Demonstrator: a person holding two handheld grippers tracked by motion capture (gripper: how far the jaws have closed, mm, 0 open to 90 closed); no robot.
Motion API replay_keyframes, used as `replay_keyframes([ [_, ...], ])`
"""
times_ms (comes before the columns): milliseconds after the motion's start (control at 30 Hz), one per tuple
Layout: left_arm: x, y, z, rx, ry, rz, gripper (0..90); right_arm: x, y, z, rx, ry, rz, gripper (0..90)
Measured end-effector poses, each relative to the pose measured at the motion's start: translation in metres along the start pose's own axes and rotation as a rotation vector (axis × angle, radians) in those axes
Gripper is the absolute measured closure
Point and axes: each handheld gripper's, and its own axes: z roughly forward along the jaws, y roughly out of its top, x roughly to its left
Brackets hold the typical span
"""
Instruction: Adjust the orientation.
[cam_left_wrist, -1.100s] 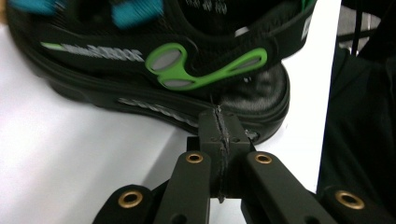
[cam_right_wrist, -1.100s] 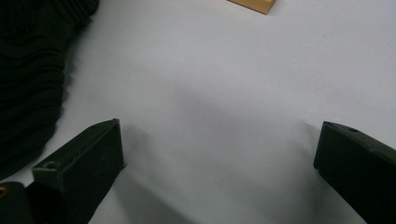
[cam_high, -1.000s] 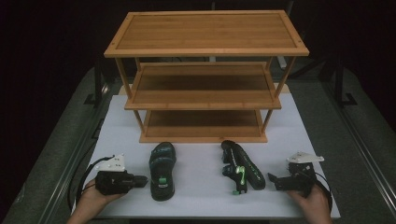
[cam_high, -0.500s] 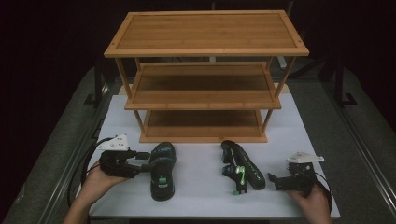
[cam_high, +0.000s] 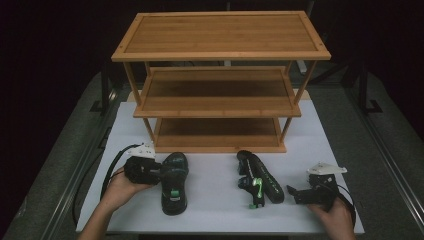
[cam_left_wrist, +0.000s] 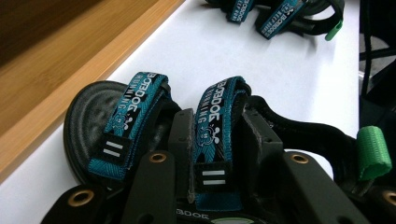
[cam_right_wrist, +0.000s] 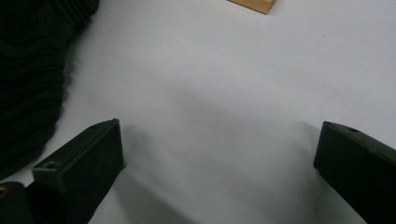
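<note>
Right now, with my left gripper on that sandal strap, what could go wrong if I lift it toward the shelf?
The left gripper has only the rear teal strap between its jaws, which have just been closing; the left sandal may dangle or tilt when lifted. The wooden shelf stands right beside it, so a swinging sole could knock the bottom board. The right gripper rests open on the table, too far off to steady anything.
</note>
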Motion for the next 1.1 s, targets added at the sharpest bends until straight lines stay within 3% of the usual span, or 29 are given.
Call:
replay_keyframes([
  [200, -0.003, 0.01, 0.003, 0.002, -0.014, 0.036, 69.0, 0.0, 0.0, 0.0, 0.0, 0.0, 0.001, 0.6],
  [500, -0.004, 0.038, 0.028, -0.006, -0.062, 0.095, 69.1, 0.0, 0.0, 0.0, -0.002, 0.0, 0.0, 0.6],
  [833, -0.001, 0.047, 0.058, -0.021, -0.133, 0.077, 69.1, 0.0, 0.0, 0.0, -0.002, 0.0, 0.0, 0.6],
  [1100, -0.002, 0.045, 0.06, -0.021, -0.129, 0.083, 68.7, 0.0, 0.0, 0.0, -0.001, 0.0, 0.0, 0.6],
])
